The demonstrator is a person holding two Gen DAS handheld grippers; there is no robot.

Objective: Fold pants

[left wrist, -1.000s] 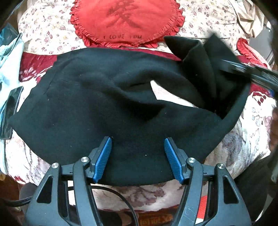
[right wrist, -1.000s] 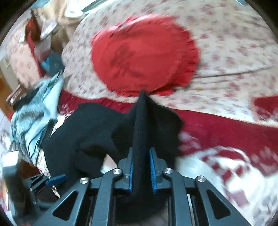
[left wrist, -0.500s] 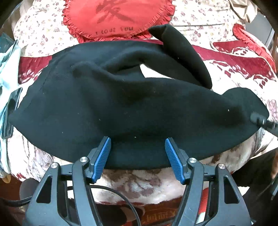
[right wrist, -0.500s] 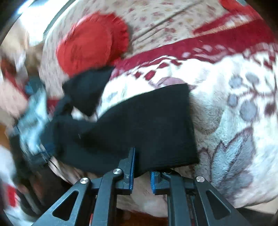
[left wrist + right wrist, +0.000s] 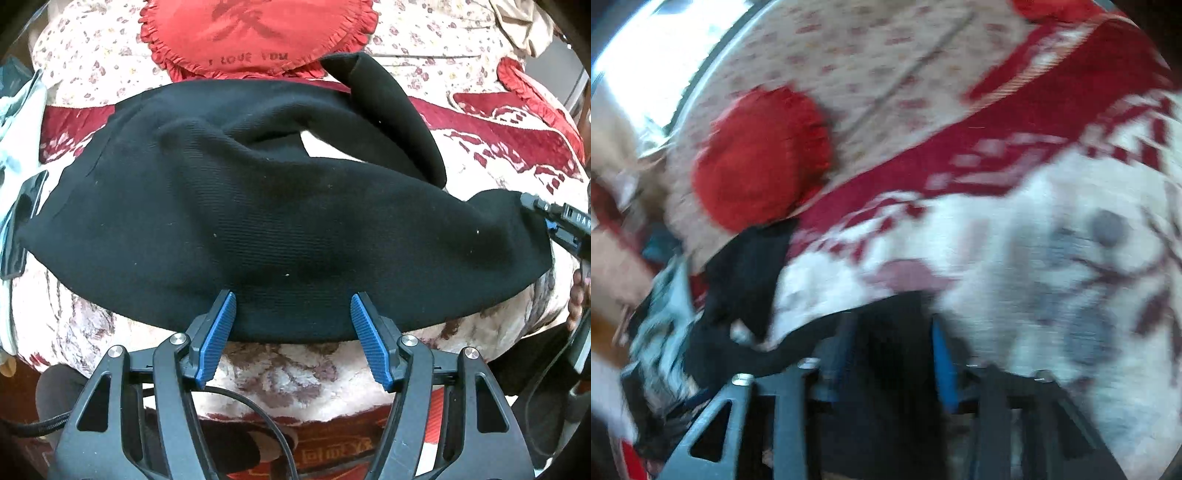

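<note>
The black pants lie spread across the patterned bed cover, one leg stretched to the right, the other leg end curled up behind it. My left gripper is open at the pants' near edge, its blue pads on either side of the hem. My right gripper shows at the far right, at the end of the stretched leg. In the blurred right wrist view my right gripper has its jaws apart, with dark pants cloth lying between them.
A round red frilled cushion lies behind the pants, and shows in the right wrist view. Light blue clothing and a dark flat object lie at the left edge. The bed's front edge is just below my left gripper.
My right gripper carried the leg end down to the right, laid it flat on the bed and opened its jaws. The left gripper stayed open at the hem.
</note>
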